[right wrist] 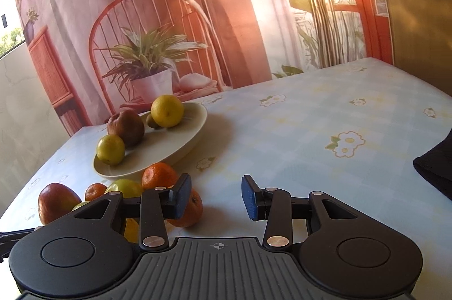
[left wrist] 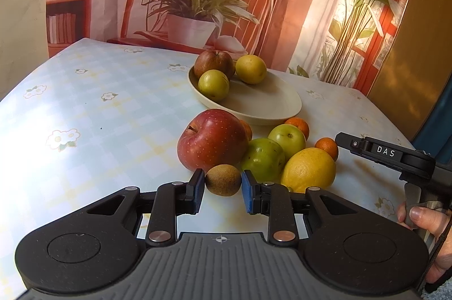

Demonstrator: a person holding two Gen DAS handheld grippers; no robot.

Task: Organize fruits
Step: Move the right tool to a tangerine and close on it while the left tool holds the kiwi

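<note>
My left gripper is shut on a brown kiwi low over the flowered tablecloth. Right behind it lies a loose pile: a big red apple, two green apples, a yellow lemon and small mandarins. A cream oval bowl farther back holds a brownish apple, a green fruit and a yellow one. My right gripper is open with nothing between its pads. An orange lies just left of it, partly hidden by the left finger.
A hand holds the right gripper's handle at the pile's right. A dark object sits at the table's right edge. A printed backdrop hangs behind the table's far edge. The bowl stands left of the right gripper.
</note>
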